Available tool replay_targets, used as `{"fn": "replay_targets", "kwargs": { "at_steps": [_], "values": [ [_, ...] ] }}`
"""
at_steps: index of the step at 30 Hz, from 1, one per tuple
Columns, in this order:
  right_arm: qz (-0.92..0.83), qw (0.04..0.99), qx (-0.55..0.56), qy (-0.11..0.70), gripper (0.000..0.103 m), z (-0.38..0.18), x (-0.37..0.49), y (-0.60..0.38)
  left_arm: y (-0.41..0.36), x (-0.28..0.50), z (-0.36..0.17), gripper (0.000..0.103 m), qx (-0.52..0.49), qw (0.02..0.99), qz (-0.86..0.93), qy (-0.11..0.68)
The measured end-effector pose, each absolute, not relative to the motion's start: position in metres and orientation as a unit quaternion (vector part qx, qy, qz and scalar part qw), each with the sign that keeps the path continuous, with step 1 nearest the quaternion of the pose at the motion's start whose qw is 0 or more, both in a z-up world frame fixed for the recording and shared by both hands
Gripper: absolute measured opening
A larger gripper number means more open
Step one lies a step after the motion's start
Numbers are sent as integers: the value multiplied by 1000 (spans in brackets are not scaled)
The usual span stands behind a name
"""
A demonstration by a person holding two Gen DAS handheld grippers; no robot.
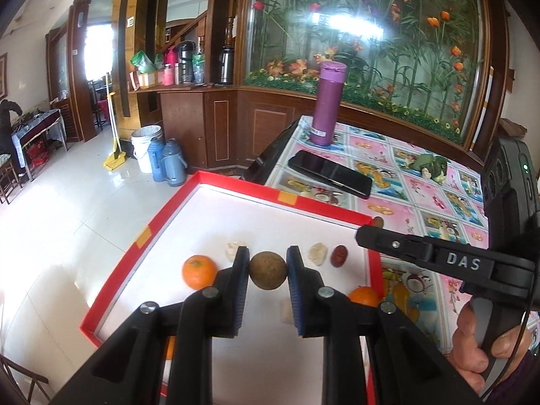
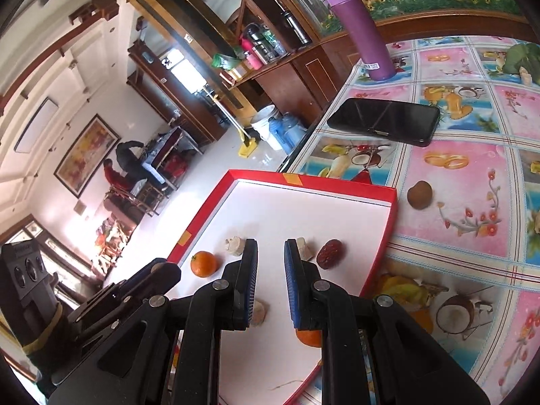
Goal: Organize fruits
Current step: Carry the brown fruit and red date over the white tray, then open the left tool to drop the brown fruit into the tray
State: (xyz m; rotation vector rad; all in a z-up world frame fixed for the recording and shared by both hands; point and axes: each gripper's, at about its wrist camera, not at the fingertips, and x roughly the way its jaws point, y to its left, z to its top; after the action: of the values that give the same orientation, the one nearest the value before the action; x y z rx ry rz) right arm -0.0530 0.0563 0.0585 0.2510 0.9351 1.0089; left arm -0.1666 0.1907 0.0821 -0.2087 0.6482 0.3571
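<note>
- Two tongs are at work over the red-rimmed tray (image 1: 256,189), which sits at the desk (image 1: 422,182) edge; every place below is given from that tray.
- Your left tongs (image 1: 268,266) pinch a brown round fruit (image 1: 268,270) between their blue pads, above the tray's white floor, about midway along its near stretch.
- Just beside that fruit, toward the tray's left rim, lies an orange (image 1: 199,271); a pale chunk (image 1: 234,249) sits between the two, partly behind the left finger.
- On the fruit's other side lie a second pale chunk (image 1: 317,254) and a red date (image 1: 338,255), near the tray's right rim.
- Another orange (image 1: 363,296) shows low by that right rim, half hidden by the tongs.
- Your right tongs (image 2: 270,256) are drawn in as far as they go, with a narrow gap left and nothing between the pads; they hang over the tray's middle.
- Outside the tray, just beyond its far right corner, a second brown fruit (image 2: 419,194) rests on the desk cloth.
- Farther off from the tray stand a black phone (image 2: 384,121) and a purple flask (image 2: 361,30).
</note>
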Motion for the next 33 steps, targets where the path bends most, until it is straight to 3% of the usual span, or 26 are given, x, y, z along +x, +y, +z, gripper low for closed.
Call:
{"fn": "replay_targets", "kwargs": {
  "at_steps": [19,33],
  "values": [
    [531,712,20,459,15,44,-104,86,232,-208,44,25,-90,903,212,362],
    [530,696,-78,477,15,22,-139,106,233,-193,50,25,-69,900,225,367]
  ]
}}
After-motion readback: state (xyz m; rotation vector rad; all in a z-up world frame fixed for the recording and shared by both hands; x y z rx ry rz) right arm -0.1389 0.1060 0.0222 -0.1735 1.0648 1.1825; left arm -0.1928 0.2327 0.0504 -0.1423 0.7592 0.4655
